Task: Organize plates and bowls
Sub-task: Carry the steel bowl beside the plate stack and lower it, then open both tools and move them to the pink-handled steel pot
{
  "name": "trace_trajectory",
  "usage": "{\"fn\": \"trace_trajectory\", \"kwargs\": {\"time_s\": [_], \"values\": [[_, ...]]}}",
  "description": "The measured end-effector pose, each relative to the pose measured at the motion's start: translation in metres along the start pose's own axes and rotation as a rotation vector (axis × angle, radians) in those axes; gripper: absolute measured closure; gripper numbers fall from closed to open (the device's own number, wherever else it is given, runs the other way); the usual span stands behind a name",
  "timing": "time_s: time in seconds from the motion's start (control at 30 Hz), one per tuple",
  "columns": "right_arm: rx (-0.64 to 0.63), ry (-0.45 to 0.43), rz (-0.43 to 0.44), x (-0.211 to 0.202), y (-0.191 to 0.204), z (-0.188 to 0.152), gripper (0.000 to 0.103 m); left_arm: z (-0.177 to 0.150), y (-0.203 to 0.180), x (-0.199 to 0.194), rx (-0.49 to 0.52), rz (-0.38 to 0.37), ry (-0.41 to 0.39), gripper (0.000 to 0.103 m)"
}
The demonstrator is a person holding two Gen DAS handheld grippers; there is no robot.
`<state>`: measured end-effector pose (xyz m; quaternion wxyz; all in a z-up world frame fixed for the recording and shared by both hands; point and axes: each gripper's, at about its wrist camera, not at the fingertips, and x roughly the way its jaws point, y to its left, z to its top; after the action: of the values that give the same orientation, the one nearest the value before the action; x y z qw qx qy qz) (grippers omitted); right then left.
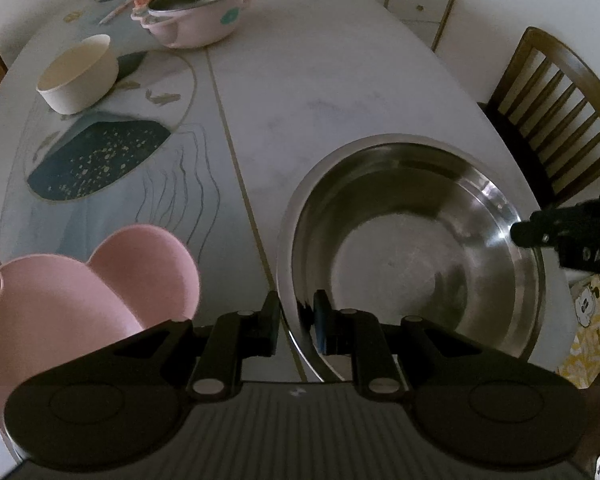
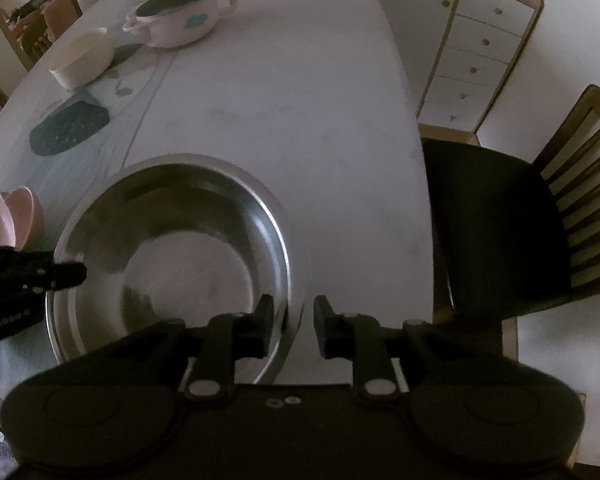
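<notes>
Left gripper (image 1: 296,322) jaws clamp near rim of one steel basin (image 1: 416,256); right gripper (image 2: 294,328) jaws straddle opposite rim, loosened. Table (image 1: 300,92): one cream bowl (image 1: 78,74), one pink handled pot (image 1: 196,12), one pink lobed dish (image 1: 80,300).

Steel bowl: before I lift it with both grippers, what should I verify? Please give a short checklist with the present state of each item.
1. Left gripper straddles the rim of the steel bowl: ok.
2. Left pads pressing the rim: cannot tell.
3. Right gripper pressing the rim: not ok, a gap shows beside the rim.
4. Bowl empty: ok.
5. Pink dish apart from the bowl: ok.
</notes>
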<state>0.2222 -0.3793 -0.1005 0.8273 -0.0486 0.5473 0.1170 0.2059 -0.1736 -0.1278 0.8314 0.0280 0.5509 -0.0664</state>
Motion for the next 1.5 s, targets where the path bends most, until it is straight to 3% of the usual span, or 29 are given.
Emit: {"fn": "trace_trajectory", "kwargs": {"time_s": [0.47,0.6,0.87,0.9,1.0,1.03,1.27,1.4,1.5], "values": [[-0.008,-0.073,0.029,-0.042,0.007,0.014,0.069,0.008,0.016,-0.044,-0.003,-0.017,-0.101,0.085],[-0.031,-0.099,0.039,-0.055,0.017,0.024,0.065,0.015,0.025,-0.063,-0.016,-0.010,-0.150,0.073],[-0.061,-0.171,0.045,-0.079,0.035,0.053,0.053,0.038,0.046,-0.089,-0.048,0.004,-0.226,0.072],[-0.063,-0.178,0.048,-0.080,0.036,0.058,0.051,0.042,0.048,-0.091,-0.051,0.008,-0.234,0.069],[-0.071,-0.197,0.051,-0.082,0.043,0.072,0.044,0.054,0.053,-0.095,-0.061,0.025,-0.269,0.042],[-0.075,-0.201,0.055,-0.082,0.044,0.078,0.042,0.058,0.054,-0.096,-0.064,0.033,-0.284,0.040],[-0.099,-0.204,0.066,-0.068,0.050,0.120,0.037,0.101,0.068,-0.083,-0.082,0.056,-0.286,0.040],[-0.112,-0.197,0.075,-0.054,0.053,0.147,0.029,0.130,0.079,-0.069,-0.111,0.068,-0.275,0.029],[-0.118,-0.187,0.076,-0.042,0.054,0.170,0.020,0.156,0.089,-0.056,-0.138,0.063,-0.250,0.029]]}}
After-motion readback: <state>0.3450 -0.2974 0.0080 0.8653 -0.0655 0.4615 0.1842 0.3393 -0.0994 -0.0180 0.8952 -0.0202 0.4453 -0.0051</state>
